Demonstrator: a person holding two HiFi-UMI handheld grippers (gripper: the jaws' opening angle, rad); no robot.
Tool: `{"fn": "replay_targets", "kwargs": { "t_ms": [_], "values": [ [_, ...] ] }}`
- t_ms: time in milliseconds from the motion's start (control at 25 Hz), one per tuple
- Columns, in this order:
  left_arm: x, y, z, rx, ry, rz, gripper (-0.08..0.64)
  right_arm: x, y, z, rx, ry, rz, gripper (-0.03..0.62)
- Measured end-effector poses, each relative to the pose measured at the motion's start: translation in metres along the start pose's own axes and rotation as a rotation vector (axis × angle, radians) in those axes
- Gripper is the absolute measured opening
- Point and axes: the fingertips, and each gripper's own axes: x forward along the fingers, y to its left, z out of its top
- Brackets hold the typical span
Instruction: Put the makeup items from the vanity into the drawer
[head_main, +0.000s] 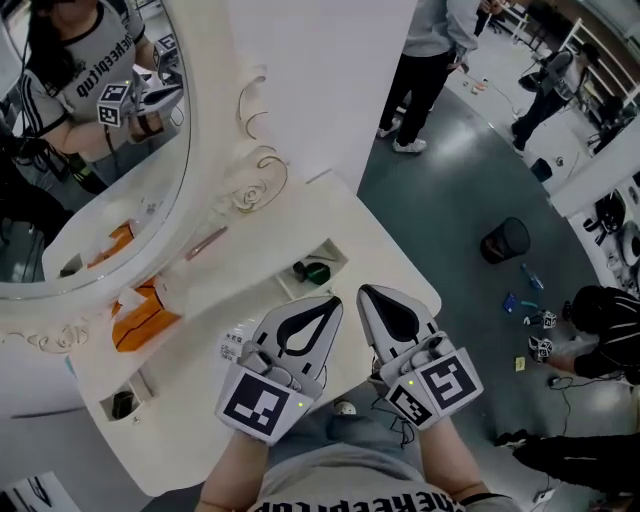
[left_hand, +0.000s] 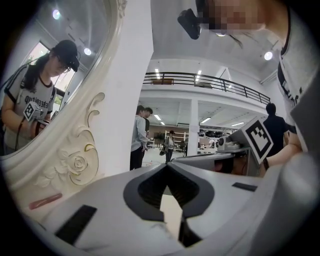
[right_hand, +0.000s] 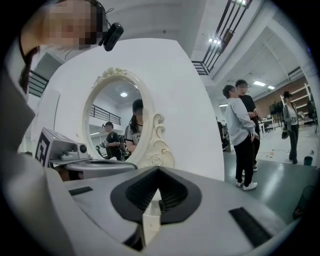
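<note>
On the white vanity (head_main: 385, 265) lie an orange pouch (head_main: 143, 322), a slim pink tube (head_main: 205, 243) below the mirror frame, and a small white jar (head_main: 232, 346). An open drawer compartment (head_main: 335, 255) at the far right holds a dark green item (head_main: 316, 271). A second compartment (head_main: 128, 392) at the near left holds something dark. My left gripper (head_main: 331, 301) and right gripper (head_main: 365, 292) hover side by side over the vanity's front edge, both shut with nothing in them. The left gripper (left_hand: 167, 166) view shows the pink tube (left_hand: 45, 201) beside the frame. The right gripper (right_hand: 159, 170) points toward the mirror.
An oval mirror (head_main: 90, 150) in an ornate cream frame (head_main: 255, 180) stands at the back left, backed by a white panel (head_main: 320, 80). On the grey floor to the right are a black bin (head_main: 505, 240), standing people (head_main: 425, 70) and a crouching person (head_main: 605, 335).
</note>
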Motion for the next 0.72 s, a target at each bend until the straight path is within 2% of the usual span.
{"fn": "replay_targets", "kwargs": {
  "t_ms": [360,720],
  "values": [
    [-0.004,-0.017,0.008,0.029,-0.011,0.006,0.011,-0.025,0.014,0.017,-0.017,-0.065,0.044,0.008],
    [-0.012,-0.028,0.013,0.044,-0.023,0.02,0.011,-0.037,0.028,0.022,-0.049,-0.084,0.079,0.008]
  ]
}}
